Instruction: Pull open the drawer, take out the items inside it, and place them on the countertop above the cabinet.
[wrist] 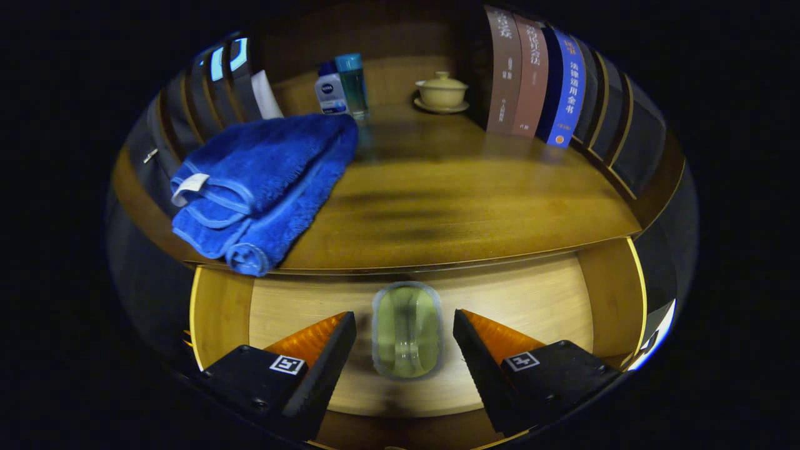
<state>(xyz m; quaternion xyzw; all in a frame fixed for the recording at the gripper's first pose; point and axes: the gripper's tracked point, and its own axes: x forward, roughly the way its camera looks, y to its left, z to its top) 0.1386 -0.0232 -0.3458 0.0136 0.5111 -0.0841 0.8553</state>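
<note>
Below the wooden table (450, 206), the drawer (615, 300) stands open with a small clear glass cup (406, 337) lying between the wide-spread fingers (405, 350) at 12 o'clock; likely light, slick, breakable, best pinched across its sides.

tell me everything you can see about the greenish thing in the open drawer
The container is a small, rounded oblong of see-through, pale green material with a lighter rim; what it is exactly is hard to tell. It lies flat on the pale wooden floor of the open drawer, just below the countertop's front edge. It sits between the fingers of the open gripper, which flank it without touching. Nothing else touches it.
</note>
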